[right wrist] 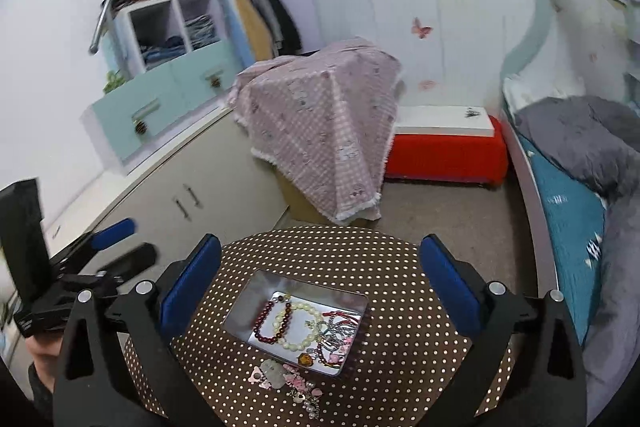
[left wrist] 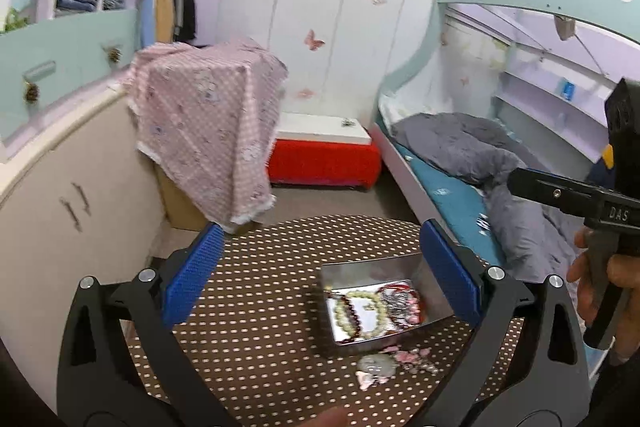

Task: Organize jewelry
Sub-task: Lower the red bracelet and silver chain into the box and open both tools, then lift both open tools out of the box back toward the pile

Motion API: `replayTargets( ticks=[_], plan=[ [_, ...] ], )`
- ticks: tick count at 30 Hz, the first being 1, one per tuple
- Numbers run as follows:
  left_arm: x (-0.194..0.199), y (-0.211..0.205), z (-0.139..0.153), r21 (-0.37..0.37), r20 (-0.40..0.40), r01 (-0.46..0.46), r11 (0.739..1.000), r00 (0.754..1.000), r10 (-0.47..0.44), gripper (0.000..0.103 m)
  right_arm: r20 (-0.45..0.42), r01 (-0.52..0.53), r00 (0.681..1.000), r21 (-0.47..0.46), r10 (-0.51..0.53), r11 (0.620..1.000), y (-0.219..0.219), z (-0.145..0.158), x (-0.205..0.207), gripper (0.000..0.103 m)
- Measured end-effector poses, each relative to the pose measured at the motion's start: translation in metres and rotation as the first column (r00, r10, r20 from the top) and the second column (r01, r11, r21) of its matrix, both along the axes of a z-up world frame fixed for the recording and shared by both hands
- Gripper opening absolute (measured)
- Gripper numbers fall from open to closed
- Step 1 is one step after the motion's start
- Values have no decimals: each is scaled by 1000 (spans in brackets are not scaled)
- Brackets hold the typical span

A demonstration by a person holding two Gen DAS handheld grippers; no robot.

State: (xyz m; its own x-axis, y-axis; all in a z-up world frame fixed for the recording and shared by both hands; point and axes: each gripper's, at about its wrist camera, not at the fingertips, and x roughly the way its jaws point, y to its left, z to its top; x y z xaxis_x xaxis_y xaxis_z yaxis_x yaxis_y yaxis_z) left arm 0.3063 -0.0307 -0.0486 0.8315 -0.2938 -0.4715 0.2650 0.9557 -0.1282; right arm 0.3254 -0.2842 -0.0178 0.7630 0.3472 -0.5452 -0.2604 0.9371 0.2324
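Mostly I judge the sorting well along: my metal tin (right wrist: pixel 240 311) on the polka-dot worktop (right wrist: pixel 400 367) already holds a dark red bead bracelet (right wrist: pixel 270 321), a pale pearl bracelet (right wrist: pixel 298 327) and a tangle of red cords and silver chains (right wrist: pixel 340 335). What is left, as far as I can see, is the small heap of pink and silver charms (right wrist: pixel 292 379) lying on the cloth just beside the tin's near edge, touching nothing inside it.

Both claws hover above the worktop, empty. My left claw (left wrist: pixel 320 275) has its blue pads wide apart, with the tin showing between them. My right claw (right wrist: pixel 320 287) is equally spread, framing the tin.

The loose pieces look small, flat and jumbled, some pearly, some pink; I cannot tell how many separate items they make.
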Motion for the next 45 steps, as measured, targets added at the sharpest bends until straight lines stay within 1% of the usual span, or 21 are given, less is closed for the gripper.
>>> replayTargets(
  ticks=[4,6,9,13,17,19,21,24,25,29,32,35,39,42,45],
  plan=[
    [-8,3,7,19,28,-39,999,999,39,96,40,40,998,1,-40,999,-5,2,-10,96],
    [-14,4,10,23,45,-55,998,997,54,96,61,58,997,-24,-56,998,-5,5,-14,96],
    [-23,5,15,24,66,-77,997,995,75,97,47,74,996,-72,-70,995,0,5,-19,96],
    [-35,3,21,23,94,-93,995,991,90,97,47,140,990,-106,-136,984,3,6,-32,96],
    [-46,-1,23,36,114,-100,994,989,95,97,80,151,987,-139,-141,979,11,4,-58,96],
    [-51,-3,22,32,114,-96,995,989,92,97,94,126,989,-116,-115,985,14,1,-69,96],
    [-56,-5,19,28,110,-89,996,990,86,97,99,134,987,-68,-127,989,13,-5,-77,96],
    [-62,-9,13,32,98,-81,996,992,78,97,61,82,995,39,-85,996,9,-17,-83,96],
    [-64,-9,11,34,95,-81,996,992,77,97,47,87,995,42,-89,995,9,-21,-84,96],
    [-71,-9,0,50,73,-79,996,994,76,97,-3,98,995,-6,-98,995,8,-41,-86,96],
    [-73,-9,-10,58,45,-83,995,996,81,97,0,116,993,-35,-116,993,5,-49,-95,96],
    [-74,-8,-21,64,19,-85,994,996,84,97,3,98,995,-34,-98,995,2,-53,-100,96],
    [-75,-10,-32,83,-3,-79,993,997,80,97,0,93,996,-68,-93,993,3,-58,-104,96],
    [-78,-15,-39,92,-18,-68,993,997,70,97,-11,94,995,-90,-95,992,5,-64,-105,96],
    [-76,-23,-56,118,-54,-44,992,997,50,97,-40,86,995,-103,-91,991,4,-75,-105,96]
  ],
)
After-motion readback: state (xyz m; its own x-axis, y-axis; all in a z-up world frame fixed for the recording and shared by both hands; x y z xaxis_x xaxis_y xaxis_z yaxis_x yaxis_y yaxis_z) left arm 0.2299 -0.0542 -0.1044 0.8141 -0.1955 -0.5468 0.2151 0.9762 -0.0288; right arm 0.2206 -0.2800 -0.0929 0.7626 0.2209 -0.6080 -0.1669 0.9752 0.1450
